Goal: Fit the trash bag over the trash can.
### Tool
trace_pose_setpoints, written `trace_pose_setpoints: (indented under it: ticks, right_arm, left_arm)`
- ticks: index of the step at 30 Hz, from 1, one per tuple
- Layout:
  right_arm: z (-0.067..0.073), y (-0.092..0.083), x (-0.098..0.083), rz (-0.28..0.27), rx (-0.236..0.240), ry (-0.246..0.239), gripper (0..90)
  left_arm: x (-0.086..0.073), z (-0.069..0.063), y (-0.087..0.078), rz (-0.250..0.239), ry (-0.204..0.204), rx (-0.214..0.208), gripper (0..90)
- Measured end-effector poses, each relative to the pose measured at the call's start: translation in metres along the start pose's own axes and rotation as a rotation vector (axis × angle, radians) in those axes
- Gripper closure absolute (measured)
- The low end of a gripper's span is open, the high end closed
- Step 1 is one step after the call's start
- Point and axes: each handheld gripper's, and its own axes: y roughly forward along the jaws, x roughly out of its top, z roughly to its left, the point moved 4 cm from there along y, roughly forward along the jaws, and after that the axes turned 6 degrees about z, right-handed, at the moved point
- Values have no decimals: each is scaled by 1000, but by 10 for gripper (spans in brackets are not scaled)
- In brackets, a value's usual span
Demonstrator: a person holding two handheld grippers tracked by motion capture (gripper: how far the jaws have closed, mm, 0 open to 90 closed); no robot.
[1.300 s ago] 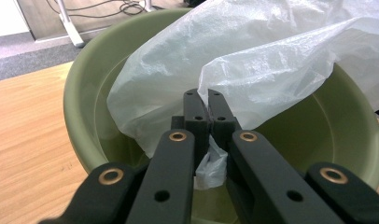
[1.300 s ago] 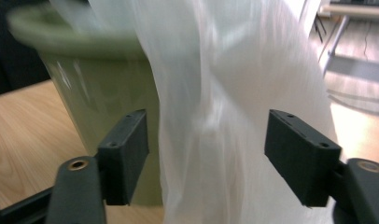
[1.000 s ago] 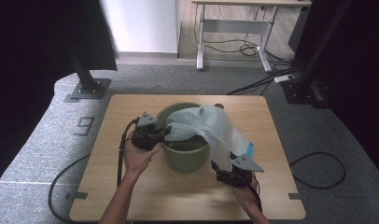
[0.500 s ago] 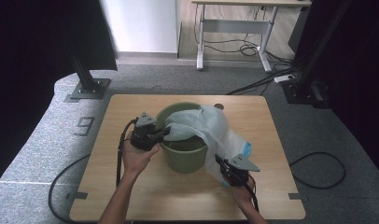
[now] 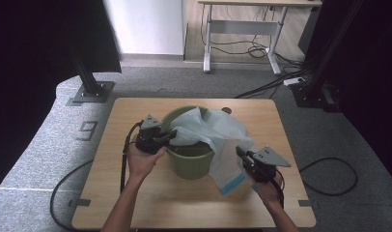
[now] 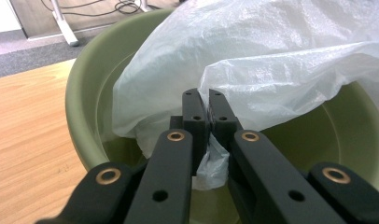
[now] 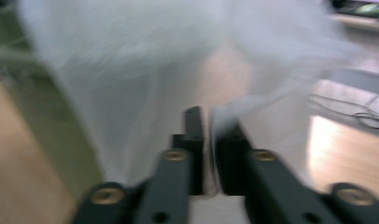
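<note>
Right gripper view blurred throughout; plastic bag [image 7: 145, 70] a white smear, bucket [image 7: 47, 135] a green smear at left. Right tongs [image 7: 207, 126] nearly together with bag film between them; grip on film not clear through blur. Bucket's far wall and floor hidden under bag in left gripper view. Bucket's right side covered by hanging bag in high view. Tabletop [image 5: 136, 203] near edge cut by frame bottom.
</note>
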Motion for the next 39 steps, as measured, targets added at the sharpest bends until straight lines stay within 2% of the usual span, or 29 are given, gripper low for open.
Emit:
trace_pose_setpoints:
  ticks: [2,3,4,5,8,11,14,15,16,17,18,19,20,23,24,25,28,29,30,31,34,36,37,39]
  right_arm:
    - [12,4,-7,7,40,-22,606]
    - [24,8,-15,4,63,-30,476]
    - [29,9,-18,5,72,-22,436]
    - [29,9,-18,5,72,-22,436]
    - [40,16,-24,14,96,-8,346]
    - [44,23,-24,18,87,0,337]
    - [44,33,-24,27,68,14,397]
    - [44,36,-24,32,70,22,449]
    - [44,41,-26,36,48,18,563]
    - [44,41,-26,36,48,18,563]
    - [44,42,-28,35,43,13,625]
    - [45,43,-29,29,32,6,754]
    - [45,43,-29,29,32,6,754]
    - [42,40,-29,18,4,-19,884]
    - [36,34,-27,15,-22,-34,887]
    - [36,34,-27,15,-22,-34,887]
    - [21,24,-20,9,-70,-45,887]
    - [15,20,-16,3,-85,-50,888]
    - [6,11,-5,-12,-121,-71,888]
    - [6,11,-5,-12,-121,-71,888]
    - [-4,0,16,-42,-167,-111,887]
    - [-6,-5,28,-59,-183,-133,888]
    - [-8,-10,42,-81,-190,-146,888]
    - [-8,-13,48,-92,-192,-149,888]
  left_arm:
    - [-1,-1,-2,0,4,-1,877]
    - [-1,-1,-2,-1,5,-1,876]
    - [-1,-2,-3,-1,9,-2,876]
    - [-1,-3,-4,-1,9,-3,876]
    - [-1,-4,-4,0,11,-7,874]
    - [0,-4,-4,0,8,-9,871]
    - [0,-5,-4,-2,7,-13,871]
    - [0,-5,-4,-2,8,-13,871]
    - [0,-5,-4,-1,10,-13,870]
    - [0,-5,-4,-1,12,-14,870]
    - [0,-5,-4,0,14,-14,870]
    - [0,-5,-4,1,15,-14,870]
    - [-1,-5,-4,1,15,-14,870]
    - [0,-4,-3,9,19,-9,869]
    - [1,-4,-3,11,20,-8,869]
    - [1,-4,-3,10,20,-9,869]
    - [2,-4,-2,9,23,-12,869]
    - [3,-4,-1,9,24,-14,868]
    - [3,-4,0,11,26,-16,868]
    - [3,-5,1,12,27,-18,868]
    - [2,-5,3,20,33,-16,867]
    - [2,-5,5,27,34,-15,866]
    - [3,-4,6,30,34,-16,862]
    - [3,-4,8,35,29,-20,858]
